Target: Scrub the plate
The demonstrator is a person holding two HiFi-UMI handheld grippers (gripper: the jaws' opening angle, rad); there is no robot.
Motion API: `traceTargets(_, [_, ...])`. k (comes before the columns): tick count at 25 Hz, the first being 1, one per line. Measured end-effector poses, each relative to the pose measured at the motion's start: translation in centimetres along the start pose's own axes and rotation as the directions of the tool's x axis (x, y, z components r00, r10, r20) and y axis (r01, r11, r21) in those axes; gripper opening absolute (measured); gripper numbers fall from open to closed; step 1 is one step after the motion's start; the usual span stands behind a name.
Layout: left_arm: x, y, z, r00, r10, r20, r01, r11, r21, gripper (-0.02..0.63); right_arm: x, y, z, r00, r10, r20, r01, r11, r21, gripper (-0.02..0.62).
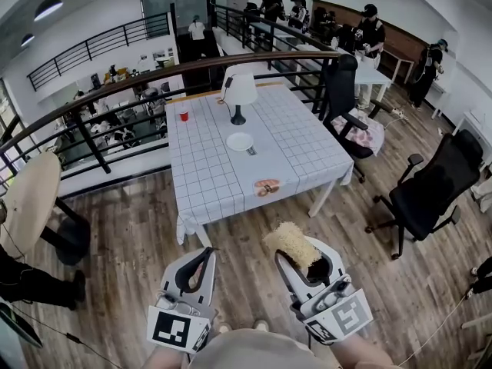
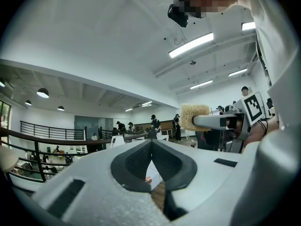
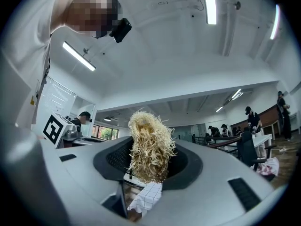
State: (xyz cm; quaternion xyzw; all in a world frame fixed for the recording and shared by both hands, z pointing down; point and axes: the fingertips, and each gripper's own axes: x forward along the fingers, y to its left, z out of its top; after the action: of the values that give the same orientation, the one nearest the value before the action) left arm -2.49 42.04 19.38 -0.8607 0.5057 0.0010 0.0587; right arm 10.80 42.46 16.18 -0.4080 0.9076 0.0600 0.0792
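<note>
A white plate (image 1: 240,141) lies on the table with the checked cloth (image 1: 211,175), far ahead of both grippers. My right gripper (image 1: 304,252) is shut on a tan fibrous scrubber (image 1: 290,242), which sticks up between the jaws; in the right gripper view the scrubber (image 3: 147,147) fills the gap of that gripper (image 3: 150,149). My left gripper (image 1: 205,254) is held low at the left with its jaw tips together and nothing in them. From the left gripper (image 2: 151,143) I see the scrubber (image 2: 194,117) off to the right. Both grippers hang over the wooden floor, short of the table.
On the table stand a white lamp (image 1: 238,91), a red cup (image 1: 184,115), a small dark item (image 1: 251,151) and a pinkish object (image 1: 267,187). Black office chairs (image 1: 427,189) stand at the right, a round table (image 1: 29,200) at the left, a curved railing (image 1: 115,91) behind. People stand in the background.
</note>
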Motion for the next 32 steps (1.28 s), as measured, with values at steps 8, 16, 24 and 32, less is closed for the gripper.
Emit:
traceTargets(8, [2.2,-2.5,-0.3,1.0,0.021,-0.01,-0.021,1.0,0.015,0.014,-1.2,-2.9,-0.4,0.999,0.032,0.005,-0.032,0.999,0.024,0.17])
traceTargets(16, [3.8,-3.8,-1.2,0.999,0.02,-0.036,-0.021,1.0,-0.003,0.014,-1.0,-4.3,-1.2,0.998,0.057,0.001,-0.057,0.998,0.035,0.169])
traceTargets(24, [6.7,-2.3,-2.4,1.0,0.004,-0.015,-0.004,1.0,-0.011,0.014,1.6,-5.7,-3.3,0.998,0.059,-0.006,-0.058,0.995,0.087,0.17])
traceTargets(32, [11.7,3.5,-4.9,1.0,0.002,-0.021,-0.002,1.0,-0.017,0.014,7.8,-9.1,-5.8,0.998,0.038,-0.04,-0.034,0.995,0.098,0.17])
